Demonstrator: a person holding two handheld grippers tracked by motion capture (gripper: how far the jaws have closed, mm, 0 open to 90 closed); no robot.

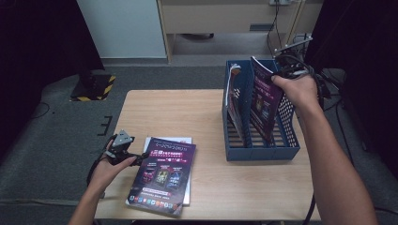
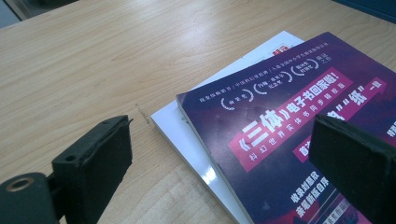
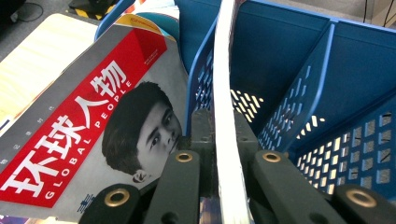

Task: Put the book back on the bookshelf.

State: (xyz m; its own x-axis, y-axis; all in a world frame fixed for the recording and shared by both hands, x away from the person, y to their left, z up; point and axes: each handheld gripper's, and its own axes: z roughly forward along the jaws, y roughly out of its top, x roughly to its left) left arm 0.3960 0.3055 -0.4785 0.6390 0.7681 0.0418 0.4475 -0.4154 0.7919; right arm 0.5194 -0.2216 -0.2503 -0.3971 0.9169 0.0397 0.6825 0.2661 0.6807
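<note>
Left gripper (image 1: 139, 159): jaws wide apart, gripping nothing; it hovers at the left edge of the stack, one jaw over bare table (image 1: 197, 112), the other over the top cover, seemingly poised to take it.
Stack: purple magazine (image 1: 162, 174) lies flat on a white booklet (image 2: 187, 128), near the table's front edge, likely waiting to be filed.
Blue file rack (image 1: 261, 145): stands on the right of the table; the red-banner "Global People" magazine (image 3: 88, 135) already leans in its left slot.
Right gripper (image 3: 219, 177): jaws nearly together, pinching the top edge of a second purple magazine (image 1: 264, 101) and holding it upright in the middle slot.
</note>
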